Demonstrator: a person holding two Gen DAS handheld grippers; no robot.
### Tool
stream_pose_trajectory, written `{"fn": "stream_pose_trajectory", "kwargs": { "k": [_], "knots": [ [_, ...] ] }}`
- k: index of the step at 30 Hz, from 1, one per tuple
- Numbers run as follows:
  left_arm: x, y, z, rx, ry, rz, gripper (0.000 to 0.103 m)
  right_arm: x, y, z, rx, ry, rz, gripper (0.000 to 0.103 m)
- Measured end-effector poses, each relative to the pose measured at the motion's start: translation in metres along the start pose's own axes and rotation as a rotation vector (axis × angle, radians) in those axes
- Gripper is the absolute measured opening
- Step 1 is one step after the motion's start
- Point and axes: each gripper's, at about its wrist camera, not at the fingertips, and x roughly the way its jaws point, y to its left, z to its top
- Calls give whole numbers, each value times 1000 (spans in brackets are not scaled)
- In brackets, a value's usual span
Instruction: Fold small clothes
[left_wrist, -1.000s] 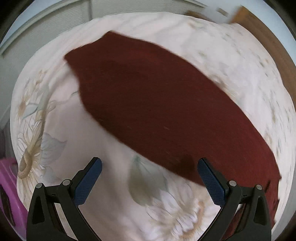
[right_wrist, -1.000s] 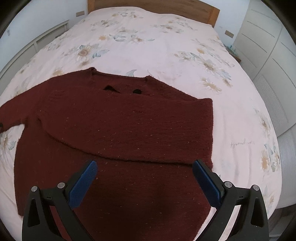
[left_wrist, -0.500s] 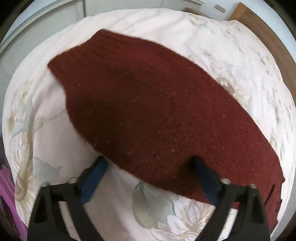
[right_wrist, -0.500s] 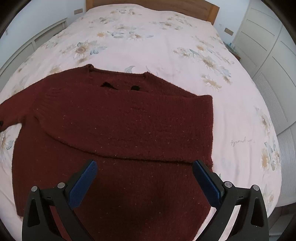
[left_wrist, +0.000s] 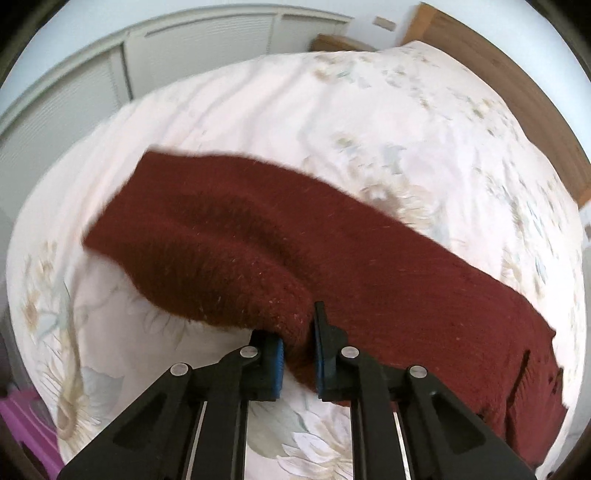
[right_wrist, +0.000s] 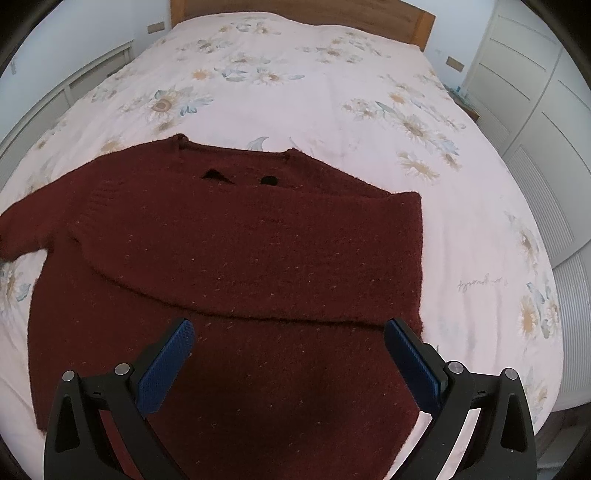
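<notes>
We see a dark red knitted sweater (right_wrist: 240, 258) lying spread on a bed (right_wrist: 314, 74), near its foot end, with the neckline toward the wooden headboard (right_wrist: 303, 9). One sleeve (right_wrist: 258, 236) is folded flat across the chest; the other sleeve (left_wrist: 207, 236) reaches out to the side.

Our left tongs (left_wrist: 298, 354) are pinched shut on the edge of that outstretched sleeve, a bunch of knit squeezed between the blue pads (left_wrist: 277, 363), and the cloth rises in a ridge from the bedcover toward them. The rest of the sleeve trails away across the bed toward the sweater's body.

Our right tongs (right_wrist: 288, 365) stand wide open above the lower part of the sweater, gripping nothing; we cannot tell whether their tips touch the knit.

The bedcover (left_wrist: 295, 122) is pale pink with a daisy print. White louvred cupboard doors (right_wrist: 535, 122) line the wall beside the bed, and something purple (left_wrist: 26, 428) shows low at the edge of the left view.
</notes>
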Motion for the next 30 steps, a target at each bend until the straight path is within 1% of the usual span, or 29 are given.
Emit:
{"fn": "stream_pose_trajectory", "kwargs": {
  "k": [2,3,6,8,10,13,14,16,19,22,23,26,30],
  "knots": [
    [-12,-20,-1,60,-29,25,10,-1,-2,0,4,-5,5,103],
    [-18,-27,-4,91,-37,25,9,-1,-2,-1,6,-7,7,103],
    [-31,-53,-13,165,-36,6,7,-1,-6,-3,19,-12,14,103],
    [-34,-79,-18,225,-36,-10,7,-1,-11,-5,29,-15,16,103],
    [-30,-104,-19,261,-31,-30,7,-2,-16,-6,32,-17,14,103],
    [-35,-138,-24,306,-32,-74,7,-6,-24,-5,30,-34,-4,103],
    [-30,-151,-25,325,-32,-87,7,-9,-27,-4,29,-44,-8,103],
    [-30,-183,-28,373,-30,-115,6,-15,-34,-2,31,-63,-17,103],
    [-42,-230,-36,444,-43,-164,6,-26,-49,2,49,-97,-24,103],
    [-39,-274,-38,483,-60,-209,6,-32,-61,5,61,-113,-35,103],
    [-42,-292,-45,503,-57,-231,6,-35,-66,6,66,-119,-39,103],
    [-41,-330,-61,568,-58,-268,6,-40,-78,6,85,-135,-44,103],
    [-44,-388,-92,656,-40,-338,6,-45,-90,3,123,-142,-37,103]
  ]
}}
